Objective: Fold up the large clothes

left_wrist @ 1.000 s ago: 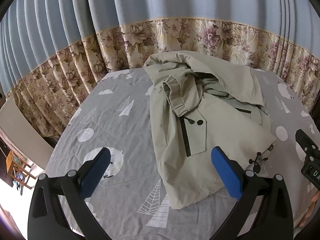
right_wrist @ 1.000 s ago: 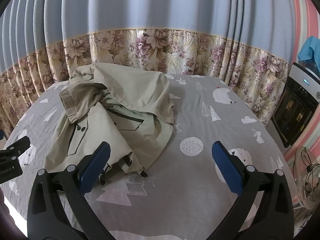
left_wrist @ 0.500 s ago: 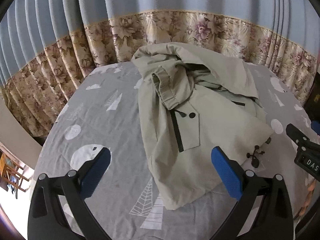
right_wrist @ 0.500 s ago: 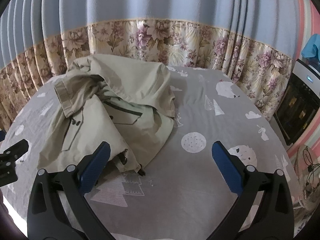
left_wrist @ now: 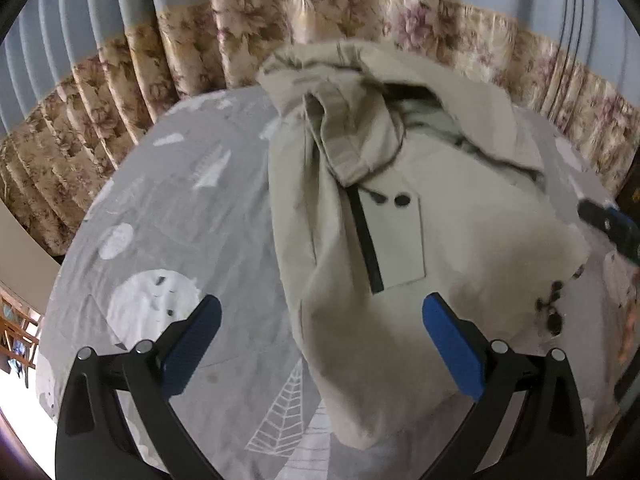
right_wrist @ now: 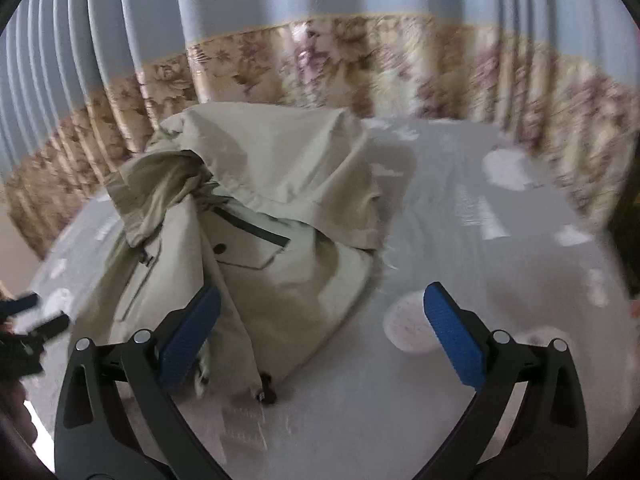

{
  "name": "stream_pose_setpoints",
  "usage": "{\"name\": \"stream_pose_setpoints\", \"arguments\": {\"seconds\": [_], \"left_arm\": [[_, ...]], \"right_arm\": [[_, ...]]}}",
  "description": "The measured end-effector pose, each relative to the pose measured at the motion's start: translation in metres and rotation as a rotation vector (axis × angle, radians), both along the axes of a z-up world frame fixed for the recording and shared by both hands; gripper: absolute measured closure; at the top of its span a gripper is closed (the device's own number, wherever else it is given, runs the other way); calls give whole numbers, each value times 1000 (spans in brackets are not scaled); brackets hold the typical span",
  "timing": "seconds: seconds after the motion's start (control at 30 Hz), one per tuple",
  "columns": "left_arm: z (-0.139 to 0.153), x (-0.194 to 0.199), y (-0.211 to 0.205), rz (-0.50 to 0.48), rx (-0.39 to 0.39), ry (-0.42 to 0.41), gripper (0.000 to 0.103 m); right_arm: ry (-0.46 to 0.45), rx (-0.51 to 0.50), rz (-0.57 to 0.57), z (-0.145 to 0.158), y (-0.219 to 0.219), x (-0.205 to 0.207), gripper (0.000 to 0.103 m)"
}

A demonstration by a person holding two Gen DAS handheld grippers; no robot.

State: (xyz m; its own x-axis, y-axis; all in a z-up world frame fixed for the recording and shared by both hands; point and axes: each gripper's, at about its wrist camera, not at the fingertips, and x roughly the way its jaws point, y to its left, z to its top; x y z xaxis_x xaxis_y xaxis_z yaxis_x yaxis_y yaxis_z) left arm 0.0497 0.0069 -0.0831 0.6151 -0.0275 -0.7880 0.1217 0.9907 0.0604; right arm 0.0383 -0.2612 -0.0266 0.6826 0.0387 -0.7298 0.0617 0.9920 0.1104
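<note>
The beige jacket (left_wrist: 400, 240) lay crumpled on the grey sheet (left_wrist: 180, 220) — left gripper (left_wrist: 320, 344) and right gripper (right_wrist: 318, 330) hovered over its near hem, jaws spread, grasping nothing.

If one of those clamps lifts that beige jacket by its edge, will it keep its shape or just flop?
Probably flop: the jacket already lies crumpled in soft folds on the sheet. It looks thin, so likely light for its size. The smooth fabric might slip between the fingers, and the dangling drawcord toggles would likely swing.
</note>
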Motion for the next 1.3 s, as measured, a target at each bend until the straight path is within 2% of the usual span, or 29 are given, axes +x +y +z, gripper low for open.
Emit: {"name": "stream_pose_setpoints", "arguments": {"seconds": [0.07,0.13,0.2,0.27,0.3,0.33,0.37,0.4,0.43,0.47,0.5,0.53,0.6,0.67,0.73,0.8,0.87,1.1,1.2,1.3], "left_arm": [[-8,4,2,17,3,15,2],[-19,10,10,39,-35,50,2],[-26,13,15,52,-69,76,3],[-32,16,17,51,-99,94,10],[-35,18,15,36,-112,109,22],[-37,21,13,28,-118,123,38],[-40,24,10,14,-128,140,49],[-42,25,8,11,-120,138,49],[-42,26,5,10,-107,128,58],[-42,27,3,6,-101,126,72],[-41,28,3,4,-103,122,79],[-40,29,3,1,-113,123,90],[-39,32,5,-5,-121,125,96],[-38,36,6,-14,-125,135,98],[-34,36,9,-22,-127,129,100],[-26,34,13,-14,-108,98,100],[-11,32,24,22,-92,43,100],[20,21,67,106,-81,-42,101],[20,17,88,105,-144,-11,101],[22,2,92,64,-204,16,100]], "right_arm": [[32,-35,23,-13,1,16,11],[70,-33,44,-25,-2,32,19],[100,-27,44,-34,-6,42,22],[141,-29,46,-44,-11,55,35],[152,-22,50,-48,-12,58,38],[172,-3,59,-53,-13,63,46],[177,0,64,-56,-12,65,46],[173,-13,76,-57,-9,67,50],[174,-7,94,-58,-7,67,61],[176,20,112,-57,-5,67,83],[172,46,134,-56,-3,67,94],[165,26,139,-54,2,65,97],[143,-26,159,-52,9,64,98],[111,-9,150,-48,7,58,99],[33,-72,103,-33,3,42,100],[-26,-148,51,-15,-1,26,100],[-61,-165,1,4,-12,3,100],[-145,-323,-117,34,-13,-65,100],[-175,-392,-175,50,-17,-95,101],[-193,-439,-223,62,-21,-125,102]]}}
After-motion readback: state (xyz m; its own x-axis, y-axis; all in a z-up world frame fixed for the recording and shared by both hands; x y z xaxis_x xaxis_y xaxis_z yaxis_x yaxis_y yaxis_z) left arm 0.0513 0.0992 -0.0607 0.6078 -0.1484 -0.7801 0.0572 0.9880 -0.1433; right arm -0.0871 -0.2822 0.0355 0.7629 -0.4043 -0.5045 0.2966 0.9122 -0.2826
